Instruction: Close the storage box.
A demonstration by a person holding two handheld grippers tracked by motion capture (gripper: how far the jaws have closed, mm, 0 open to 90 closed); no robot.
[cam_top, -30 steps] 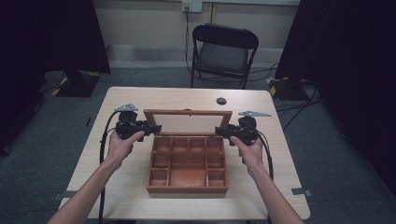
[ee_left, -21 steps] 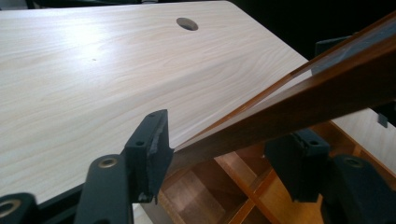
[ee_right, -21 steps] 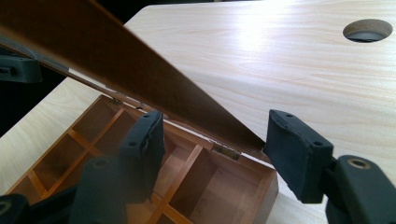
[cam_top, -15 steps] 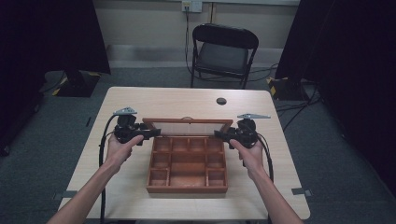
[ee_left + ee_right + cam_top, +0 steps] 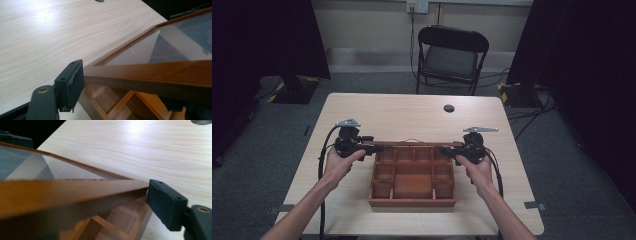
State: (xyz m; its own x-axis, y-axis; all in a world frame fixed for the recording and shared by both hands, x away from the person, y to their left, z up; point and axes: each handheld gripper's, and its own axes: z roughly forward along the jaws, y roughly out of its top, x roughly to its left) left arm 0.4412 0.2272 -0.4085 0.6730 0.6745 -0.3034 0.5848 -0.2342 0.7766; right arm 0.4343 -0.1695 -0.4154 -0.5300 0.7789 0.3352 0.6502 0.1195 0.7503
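A wooden box [image 5: 412, 202] with several compartments sits open on the table. Its hinged lid [image 5: 417, 144], a wooden frame around a glass pane [image 5: 160, 47], hangs tilted low over the box's back half. My left gripper [image 5: 371, 148] is shut on the lid's left front corner; one black fingertip [image 5: 68, 83] presses the frame [image 5: 150, 72]. My right gripper [image 5: 448, 150] is shut on the right front corner, one fingertip [image 5: 166, 203] against the frame edge [image 5: 75, 190]. Compartments [image 5: 125, 217] show under the lid.
The light wooden table [image 5: 402, 115] has bare room behind and on both sides of the box. A small black round disc [image 5: 449, 108] lies near the far edge. A black folding chair [image 5: 452, 55] stands beyond the table.
The lid has swung down from upright to a low tilt over the box. Both grippers came forward and down with it, still holding its corners.
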